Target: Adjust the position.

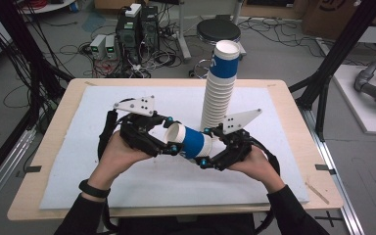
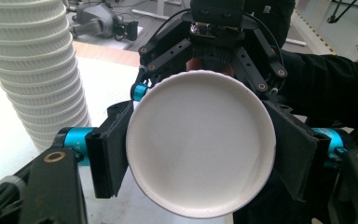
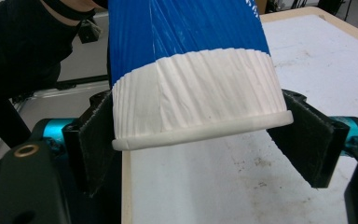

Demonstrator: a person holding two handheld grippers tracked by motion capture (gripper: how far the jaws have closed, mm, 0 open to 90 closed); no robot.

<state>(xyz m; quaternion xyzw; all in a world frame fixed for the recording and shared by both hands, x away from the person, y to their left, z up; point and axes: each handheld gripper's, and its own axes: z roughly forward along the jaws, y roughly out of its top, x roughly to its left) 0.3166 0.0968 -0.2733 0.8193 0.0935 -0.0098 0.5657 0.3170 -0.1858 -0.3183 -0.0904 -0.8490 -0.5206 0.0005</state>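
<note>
High view: a paper cup [image 1: 191, 142] with a blue band is held on its side in the air, just above the white mat [image 1: 127, 181] that covers the desk [image 1: 46, 161]. It lies between the two hands and just in front of the foot of a tall stack of cups [image 1: 218, 98] of the same kind.

The cup is gripped from both ends. The jaws of the left gripper [image 1: 172, 144] are closed in on the end that faces the left hand. In the left gripper view its round white face [image 2: 200, 144] is seen framed by the two dark pads, which press on its edge. The jaws of the right gripper [image 1: 206, 147] are closed on the other end. In the right gripper view the rolled lip of the cup [image 3: 191, 93] is seen lodged between the pads, one pressed flat against the ribbed wall and the other met by the lip at its upper corner.

The step in hand is judged to be a hand-over, with the cup shared by both grippers and not yet given up by either. For the next move one pair of jaws would have to be eased open while the other grip is kept firm, so that the thin wall is not crushed and the cup is not dropped. The cup could then be carried clear of the stack, which stands close enough to be knocked.
</note>
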